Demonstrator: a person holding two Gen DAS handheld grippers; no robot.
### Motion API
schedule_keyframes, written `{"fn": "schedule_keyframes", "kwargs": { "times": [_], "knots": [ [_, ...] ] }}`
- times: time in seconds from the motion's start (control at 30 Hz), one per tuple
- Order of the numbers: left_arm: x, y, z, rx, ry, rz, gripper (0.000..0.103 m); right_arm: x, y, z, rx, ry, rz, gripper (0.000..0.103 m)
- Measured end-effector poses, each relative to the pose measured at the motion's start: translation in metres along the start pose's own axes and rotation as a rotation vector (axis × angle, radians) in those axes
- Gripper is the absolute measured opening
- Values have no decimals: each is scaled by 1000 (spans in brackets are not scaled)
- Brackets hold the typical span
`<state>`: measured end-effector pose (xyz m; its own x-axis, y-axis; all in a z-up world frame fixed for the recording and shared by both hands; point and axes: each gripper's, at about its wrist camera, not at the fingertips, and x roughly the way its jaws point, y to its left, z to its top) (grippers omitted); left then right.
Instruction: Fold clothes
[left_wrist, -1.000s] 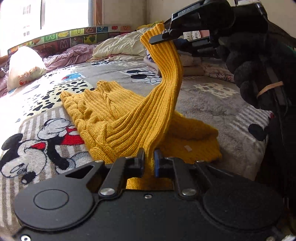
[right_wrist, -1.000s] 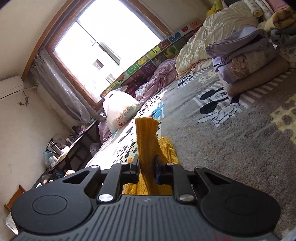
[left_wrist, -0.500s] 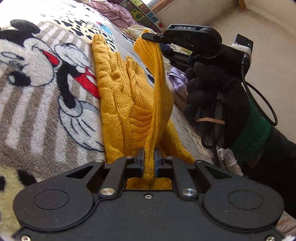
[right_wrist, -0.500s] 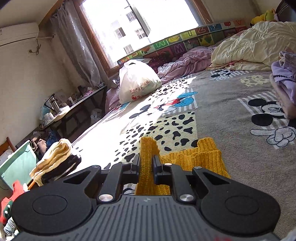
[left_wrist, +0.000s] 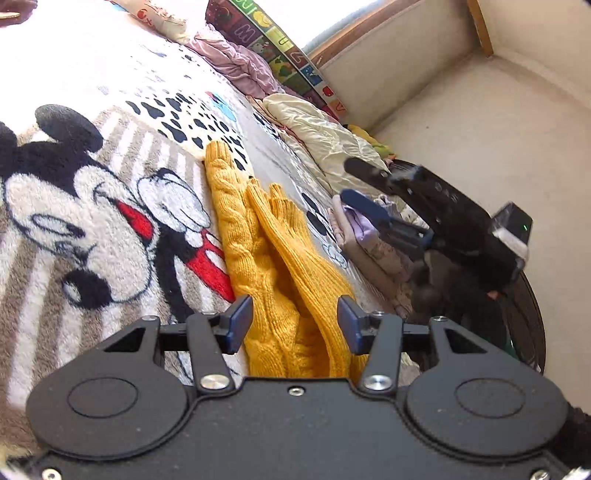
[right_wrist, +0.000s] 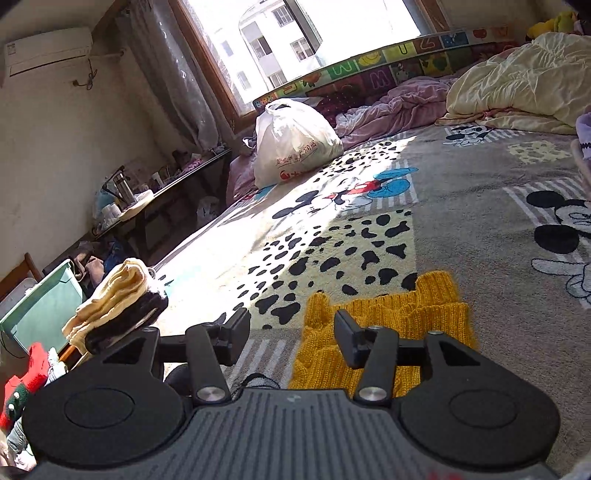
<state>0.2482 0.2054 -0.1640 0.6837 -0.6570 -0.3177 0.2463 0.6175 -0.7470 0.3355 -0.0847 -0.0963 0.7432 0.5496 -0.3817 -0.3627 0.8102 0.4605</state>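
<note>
A mustard-yellow knit sweater (left_wrist: 273, 258) lies in a long folded strip on the cartoon-mouse blanket (left_wrist: 92, 221). My left gripper (left_wrist: 295, 325) hovers low over its near end. Its jaws are opening, with the knit lying between them and the pads off it. In the left wrist view my right gripper (left_wrist: 349, 180) hangs to the right of the sweater in a black-gloved hand, jaws apart and empty. In the right wrist view the right gripper (right_wrist: 291, 332) is opening over the sweater's (right_wrist: 388, 321) cuff end, and nothing is pinched.
A stack of folded clothes (left_wrist: 373, 236) sits to the right of the sweater. A white plastic bag (right_wrist: 295, 144), a pink sheet and a cream quilt (right_wrist: 517, 85) lie at the far end of the bed. Folded cream and dark clothes (right_wrist: 118, 299) and a green bin (right_wrist: 40, 314) stand off the bed's left edge.
Both grippers carried the raised sleeve across and down, then let it go. It now lies flat along the sweater. Both pairs of jaws went from shut on the knit to apart.
</note>
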Motion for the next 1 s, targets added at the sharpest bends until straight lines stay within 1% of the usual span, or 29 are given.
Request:
{"fn": "schedule_keyframes", "kwargs": {
  "times": [0.03, 0.13, 0.17, 0.27, 0.37, 0.43, 0.47, 0.5, 0.53, 0.57, 0.6, 0.67, 0.7, 0.73, 0.77, 0.87, 0.9, 0.97, 1.0],
  "knots": [
    [8, 1, 6, -17, -11, 3, 43, -12, -1, -3, -7, -11, 9, 51],
    [29, -1, 22, -56, -32, 4, 42, -54, 1, -30, -128, -42, 17, 51],
    [28, -3, 27, -57, -31, 6, 42, -65, 2, -42, -177, -48, 13, 51],
    [52, -13, 32, -41, -20, 47, 42, -91, 9, -79, -304, -51, 13, 51],
    [63, -16, 28, -48, -7, 126, 42, -98, 20, -106, -442, -51, 31, 51],
    [74, -18, 27, -33, 5, 148, 42, -97, 25, -116, -499, -48, 55, 51],
    [78, -20, 28, -15, 11, 152, 39, -96, 28, -120, -525, -46, 67, 52],
    [82, -24, 29, 25, 12, 153, 32, -95, 30, -124, -551, -45, 79, 52],
    [83, -30, 29, 88, 13, 154, 12, -94, 31, -127, -562, -43, 86, 55],
    [84, -36, 30, 156, 9, 156, 6, -94, 31, -129, -571, -46, 92, 56],
    [83, -43, 31, 237, -16, 159, 6, -94, 32, -130, -578, -52, 98, 57],
    [76, -53, 33, 371, -104, 152, 6, -92, 31, -127, -576, -51, 107, 62],
    [73, -53, 34, 397, -144, 151, 6, -89, 31, -124, -566, -41, 117, 64],
    [73, -50, 37, 402, -161, 153, 5, -87, 31, -121, -556, -30, 129, 67],
    [73, -47, 39, 406, -173, 158, 5, -83, 32, -119, -544, -14, 136, 68],
    [86, -35, 38, 409, -153, 207, 5, -72, 33, -118, -519, 53, 124, 68],
    [89, -35, 37, 413, -156, 199, 5, -70, 32, -118, -515, 73, 123, 68],
    [89, -38, 38, 421, -192, 155, 5, -70, 35, -119, -523, 86, 112, 68],
    [88, -40, 38, 424, -210, 135, 5, -74, 39, -118, -536, 72, 103, 68]
  ]
}}
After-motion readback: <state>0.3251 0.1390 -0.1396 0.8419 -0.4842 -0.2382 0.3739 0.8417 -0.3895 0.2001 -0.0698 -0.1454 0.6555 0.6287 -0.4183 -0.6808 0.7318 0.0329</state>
